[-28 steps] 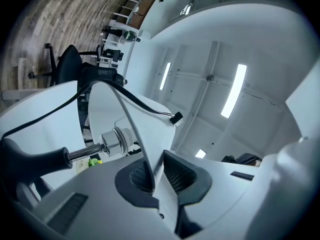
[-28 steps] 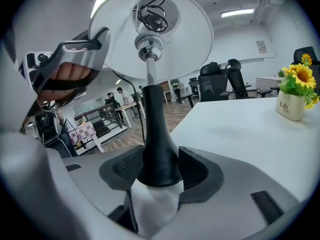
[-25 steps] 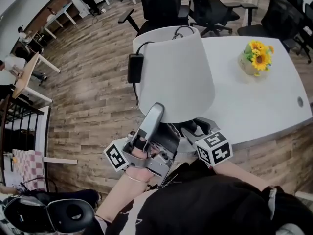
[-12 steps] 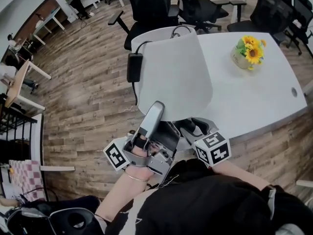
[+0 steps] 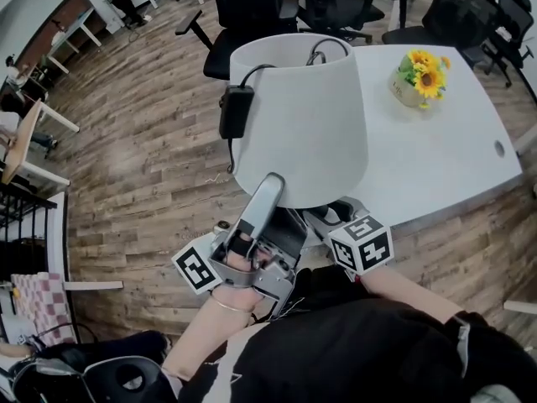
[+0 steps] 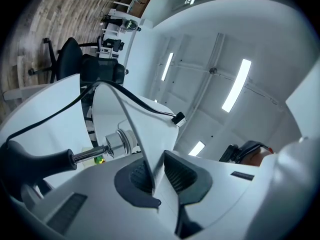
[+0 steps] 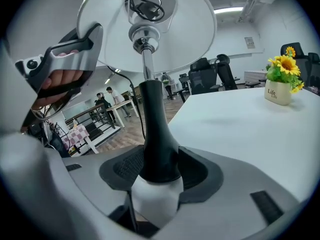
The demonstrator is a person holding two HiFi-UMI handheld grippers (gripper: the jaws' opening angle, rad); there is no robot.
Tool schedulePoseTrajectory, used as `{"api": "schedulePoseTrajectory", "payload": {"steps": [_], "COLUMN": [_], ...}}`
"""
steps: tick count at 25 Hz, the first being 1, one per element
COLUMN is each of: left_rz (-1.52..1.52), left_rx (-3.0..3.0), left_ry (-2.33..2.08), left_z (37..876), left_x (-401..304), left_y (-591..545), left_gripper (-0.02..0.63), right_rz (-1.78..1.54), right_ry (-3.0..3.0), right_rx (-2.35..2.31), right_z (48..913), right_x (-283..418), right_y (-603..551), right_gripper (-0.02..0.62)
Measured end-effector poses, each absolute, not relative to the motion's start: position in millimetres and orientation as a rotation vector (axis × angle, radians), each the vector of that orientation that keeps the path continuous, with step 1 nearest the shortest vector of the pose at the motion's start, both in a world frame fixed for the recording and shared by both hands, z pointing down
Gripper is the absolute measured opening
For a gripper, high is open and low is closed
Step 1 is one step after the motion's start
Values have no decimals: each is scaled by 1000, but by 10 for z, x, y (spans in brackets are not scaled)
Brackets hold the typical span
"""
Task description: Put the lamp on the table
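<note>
The lamp (image 5: 298, 116) – a white table lamp with a tapered shade and a slim black stem (image 7: 155, 129) – stands close to upright. Its long axis runs from the stem below to the shade above and leans away from the person toward the white table (image 5: 436, 149). It is held in the air over the table's near edge, not resting on it. The left gripper (image 5: 273, 185) angles upward. Its jaws have just eased slightly wider, but its pads (image 6: 142, 176) pinch the thin lower rim of the shade. The right gripper (image 5: 331, 215) sits just beside it, under the shade, clamped round the flared foot of the stem. A chrome socket (image 7: 141, 36) tops the stem – a black cord and a black power adapter (image 5: 237, 112) hang down the shade's outside.
</note>
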State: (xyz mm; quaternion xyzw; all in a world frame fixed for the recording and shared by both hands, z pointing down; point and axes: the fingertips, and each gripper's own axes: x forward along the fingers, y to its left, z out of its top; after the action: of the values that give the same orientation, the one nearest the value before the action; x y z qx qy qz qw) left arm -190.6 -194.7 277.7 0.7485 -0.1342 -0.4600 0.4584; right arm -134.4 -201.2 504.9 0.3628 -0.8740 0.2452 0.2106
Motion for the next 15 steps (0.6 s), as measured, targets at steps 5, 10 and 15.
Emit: {"api": "schedulePoseTrajectory", "payload": {"steps": [5, 10, 15], "left_rz": [-1137, -1126, -1157], "left_rx": [1816, 1816, 1815], "left_ry": [-386, -430, -485], "left_z": [2806, 2821, 2816], "left_x": [-1933, -1869, -1875], "left_y": [-1916, -1865, -1848], "left_gripper": [41, 46, 48], "right_rz": [649, 594, 681], "right_ry": [-2421, -2396, -2401], "right_rx": [962, 869, 788], "right_z": [5068, 5105, 5117], "right_x": [-1370, -1352, -1329], "right_y": [-2014, -1965, -1953], "right_gripper": [229, 227, 210]}}
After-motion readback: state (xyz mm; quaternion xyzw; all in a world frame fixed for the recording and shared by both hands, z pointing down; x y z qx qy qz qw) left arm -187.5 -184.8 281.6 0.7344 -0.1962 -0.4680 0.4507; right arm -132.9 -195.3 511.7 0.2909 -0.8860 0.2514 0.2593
